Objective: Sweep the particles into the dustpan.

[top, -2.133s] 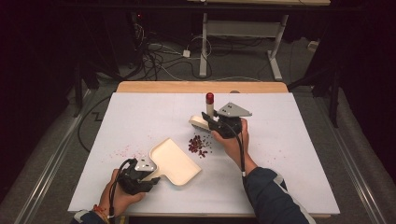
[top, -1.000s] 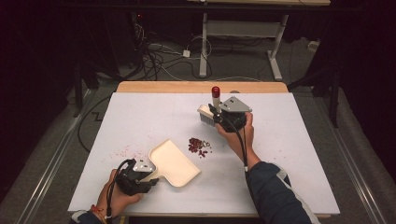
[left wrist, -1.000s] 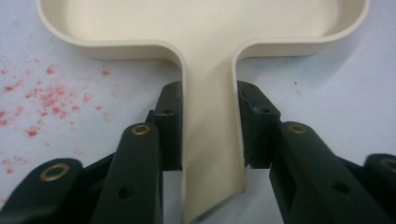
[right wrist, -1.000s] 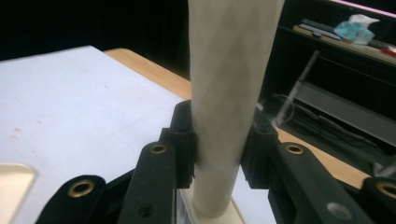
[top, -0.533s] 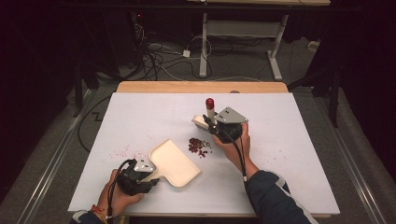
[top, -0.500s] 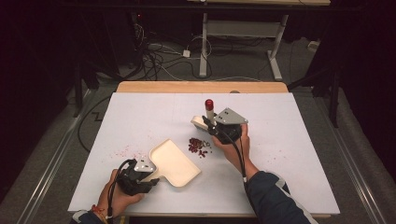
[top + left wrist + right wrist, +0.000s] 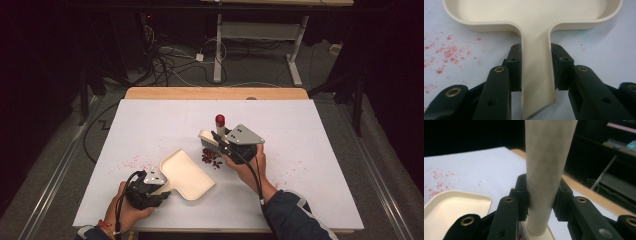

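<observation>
A white-covered tabletop (image 7: pixel 310 150) is seen from above, with a wooden edge at its 12 o'clock side. Toward 7 o'clock, the left gripper (image 7: pixel 161 187) is held in the person's left hand (image 7: pixel 127 210), and its fingers (image 7: pixel 515 67) are clamped on either side of the flat handle of a cream dustpan (image 7: pixel 186 174); in the left gripper view both black pads are pressed against the handle's edges, and the pan's tray is laid flat on the white surface beyond them. The pan's open mouth is turned toward 1 o'clock. Just off that mouth, near the centre of the tabletop, a small pile of dark red crumbs (image 7: pixel 211 157) is seen. Directly at the pile's 12 o'clock side, the cream head of a small brush (image 7: pixel 209 139) is set, with its handle rising upright and ending in a red tip. That handle is gripped by the right gripper (image 7: pixel 220 143), carried in the right hand (image 7: pixel 247 167); in the right gripper view the pale handle is squeezed between both fingers (image 7: pixel 522 195). Fainter red specks (image 7: pixel 131 162) are scattered at the pan's 9 o'clock side, well apart from the main pile.
</observation>
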